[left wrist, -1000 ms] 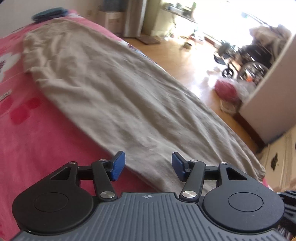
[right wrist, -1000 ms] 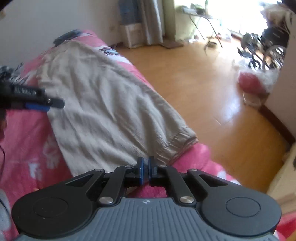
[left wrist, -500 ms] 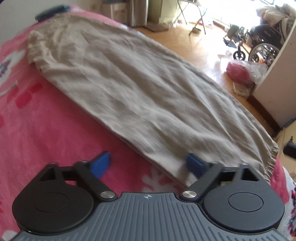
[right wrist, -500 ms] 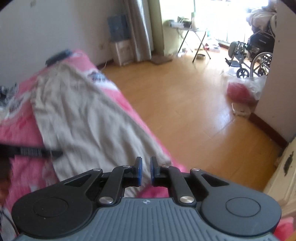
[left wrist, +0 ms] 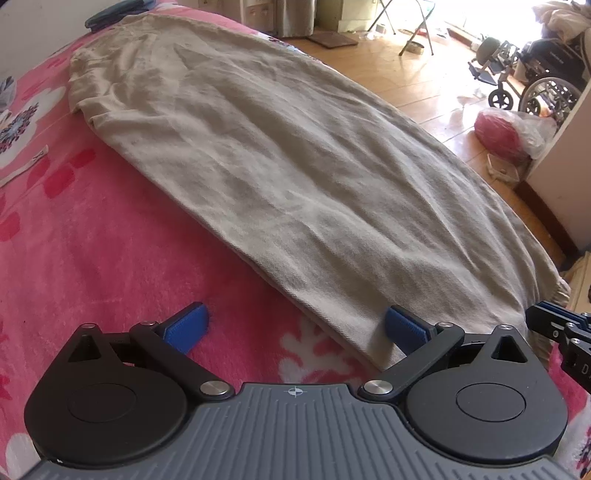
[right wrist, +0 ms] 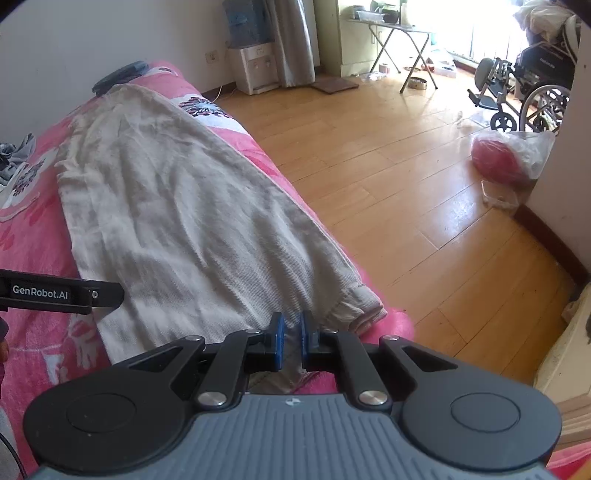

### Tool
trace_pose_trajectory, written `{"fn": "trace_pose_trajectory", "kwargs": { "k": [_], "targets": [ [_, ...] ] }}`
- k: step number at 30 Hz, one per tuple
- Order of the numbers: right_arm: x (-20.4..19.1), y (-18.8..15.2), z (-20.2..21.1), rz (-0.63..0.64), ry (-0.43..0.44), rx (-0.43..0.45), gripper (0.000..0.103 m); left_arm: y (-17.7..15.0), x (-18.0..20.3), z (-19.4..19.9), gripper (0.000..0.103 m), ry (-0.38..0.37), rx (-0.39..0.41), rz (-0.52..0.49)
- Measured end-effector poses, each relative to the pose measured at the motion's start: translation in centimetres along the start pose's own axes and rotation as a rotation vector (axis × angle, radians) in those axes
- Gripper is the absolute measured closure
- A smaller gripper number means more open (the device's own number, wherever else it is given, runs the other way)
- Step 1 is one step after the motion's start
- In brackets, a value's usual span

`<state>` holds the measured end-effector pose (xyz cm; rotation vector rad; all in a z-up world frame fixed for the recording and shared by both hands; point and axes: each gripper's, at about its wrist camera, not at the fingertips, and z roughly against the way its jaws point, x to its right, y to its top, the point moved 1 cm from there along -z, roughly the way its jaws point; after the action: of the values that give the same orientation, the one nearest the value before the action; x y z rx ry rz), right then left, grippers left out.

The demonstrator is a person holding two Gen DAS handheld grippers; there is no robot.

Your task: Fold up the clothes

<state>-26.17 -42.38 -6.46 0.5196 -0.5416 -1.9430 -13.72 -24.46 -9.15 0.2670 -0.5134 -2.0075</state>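
Note:
Beige trousers (left wrist: 295, 155) lie flat, folded leg on leg, along a pink flowered blanket (left wrist: 92, 240) on a bed. My left gripper (left wrist: 295, 328) is wide open just above the blanket at the near edge of the leg ends, its right pad over the cloth. My right gripper (right wrist: 290, 339) hovers over the cuffed leg hem (right wrist: 354, 302), its jaws narrowly parted with nothing between them. The trousers also show in the right wrist view (right wrist: 184, 206), with the left gripper's finger at the left.
The bed's right edge drops to a wooden floor (right wrist: 406, 166). A dark object (left wrist: 114, 11) sits at the bed's far end. A wheelchair (right wrist: 535, 96), a red bag (right wrist: 498, 155), a folding table and a water dispenser stand beyond.
My left gripper has opened wide and dropped back toward the leg ends. My right gripper's jaws have parted slightly and it has shifted over the cuff.

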Motion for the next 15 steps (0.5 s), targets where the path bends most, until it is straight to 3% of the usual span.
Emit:
{"fn": "trace_pose_trajectory", "kwargs": {
  "k": [6, 10, 15],
  "targets": [
    [-0.3, 0.7, 0.7, -0.008, -0.016, 0.012, 0.094, -0.2, 0.2, 0.0, 0.0, 0.01, 0.001, 0.003],
    [-0.3, 1.8, 1.6, -0.002, -0.029, 0.073, 0.094, -0.3, 0.4, -0.1, 0.0, 0.02, 0.003, 0.009],
    [0.0, 2.6, 0.5, -0.011, -0.041, 0.084, 0.094, -0.6, 0.6, 0.1, 0.0, 0.023, 0.001, 0.009]
  ]
}}
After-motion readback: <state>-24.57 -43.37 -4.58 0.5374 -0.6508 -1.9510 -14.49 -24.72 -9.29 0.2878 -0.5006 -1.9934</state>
